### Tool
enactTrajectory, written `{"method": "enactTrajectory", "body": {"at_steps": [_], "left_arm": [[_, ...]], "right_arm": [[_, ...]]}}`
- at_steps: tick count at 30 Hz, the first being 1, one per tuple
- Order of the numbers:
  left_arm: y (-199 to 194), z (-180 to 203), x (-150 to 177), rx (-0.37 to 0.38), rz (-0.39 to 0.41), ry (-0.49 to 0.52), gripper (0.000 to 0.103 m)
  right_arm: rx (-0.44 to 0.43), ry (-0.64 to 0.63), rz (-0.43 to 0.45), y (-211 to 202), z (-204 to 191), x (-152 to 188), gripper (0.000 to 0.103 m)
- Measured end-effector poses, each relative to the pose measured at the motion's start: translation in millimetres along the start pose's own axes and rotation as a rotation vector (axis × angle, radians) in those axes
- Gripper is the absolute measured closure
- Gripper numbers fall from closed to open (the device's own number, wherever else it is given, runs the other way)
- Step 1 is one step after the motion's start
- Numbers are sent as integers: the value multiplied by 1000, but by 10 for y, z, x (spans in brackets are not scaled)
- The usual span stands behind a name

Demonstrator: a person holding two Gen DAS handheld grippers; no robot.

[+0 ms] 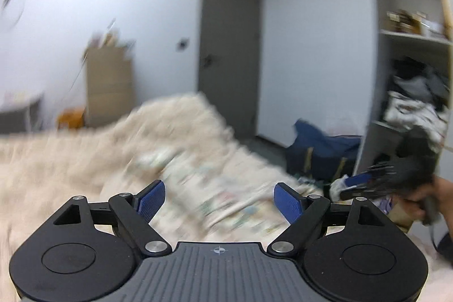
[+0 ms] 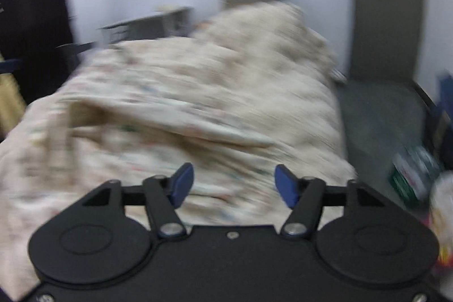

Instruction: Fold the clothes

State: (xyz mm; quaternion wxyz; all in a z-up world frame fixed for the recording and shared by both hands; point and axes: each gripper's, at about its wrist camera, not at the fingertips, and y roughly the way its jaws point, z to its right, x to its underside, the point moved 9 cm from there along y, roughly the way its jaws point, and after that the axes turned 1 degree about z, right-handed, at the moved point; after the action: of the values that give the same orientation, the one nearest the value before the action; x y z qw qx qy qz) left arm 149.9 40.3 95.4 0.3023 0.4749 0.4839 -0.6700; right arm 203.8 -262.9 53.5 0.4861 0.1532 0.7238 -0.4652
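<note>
Both views motion-blurred. Left tongs (image 1: pixel 219 200) wide apart, nothing between the blue pads. Right tongs (image 2: pixel 234 184) also wide, empty. Patterned cream garment (image 1: pixel 209 188) lies crumpled on the fluffy beige bed cover (image 1: pixel 56 160), just ahead of both tongs. Right hand (image 1: pixel 427 203) visible at the left view's right edge, near the open wardrobe (image 1: pixel 410 75).

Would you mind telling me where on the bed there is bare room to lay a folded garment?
The fluffy cream blanket is bare left of the patterned garment, towards the cardboard box. The raised blanket hump behind the garment is uneven. It is crowded at the bed's right edge: the blue bag, floor clutter and stuffed shelves.
</note>
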Motion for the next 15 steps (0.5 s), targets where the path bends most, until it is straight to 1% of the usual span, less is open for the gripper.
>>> {"method": "enactTrajectory", "body": {"at_steps": [1,2,4,5,6,8,9,11,12,13,14,15], "left_arm": [[55,-53,80,20,-34,0,23],[114,-68,230,54,-87,19,23],[181,-40,468,98,-152,39,23],[212,-26,586,119,-184,49,23],[254,2,719,142,-208,37,23],[302,36,908,160,-219,0,23],[359,57,975,163,-229,-24,23],[450,57,997,165,-217,-50,25],[491,59,1003,170,-220,-75,30],[520,53,976,172,-218,-84,35],[548,55,961,172,-220,-93,36],[577,57,946,172,-222,-102,37]], "right_arm": [[-26,-15,2,-32,-98,-57,29],[-83,-56,10,-49,-371,-106,27],[-133,-99,19,-88,-672,-146,26],[-170,-122,19,-85,-887,-175,26],[-191,-131,20,-94,-1041,-186,26],[-204,-151,15,-46,-1264,-209,26],[-187,-171,1,9,-1317,-194,26],[-152,-212,-26,119,-1421,-165,31],[-135,-231,-39,172,-1471,-152,41],[-119,-231,-44,212,-1466,-154,60],[-103,-231,-50,251,-1461,-157,72],[-88,-230,-53,287,-1454,-163,92]]}}
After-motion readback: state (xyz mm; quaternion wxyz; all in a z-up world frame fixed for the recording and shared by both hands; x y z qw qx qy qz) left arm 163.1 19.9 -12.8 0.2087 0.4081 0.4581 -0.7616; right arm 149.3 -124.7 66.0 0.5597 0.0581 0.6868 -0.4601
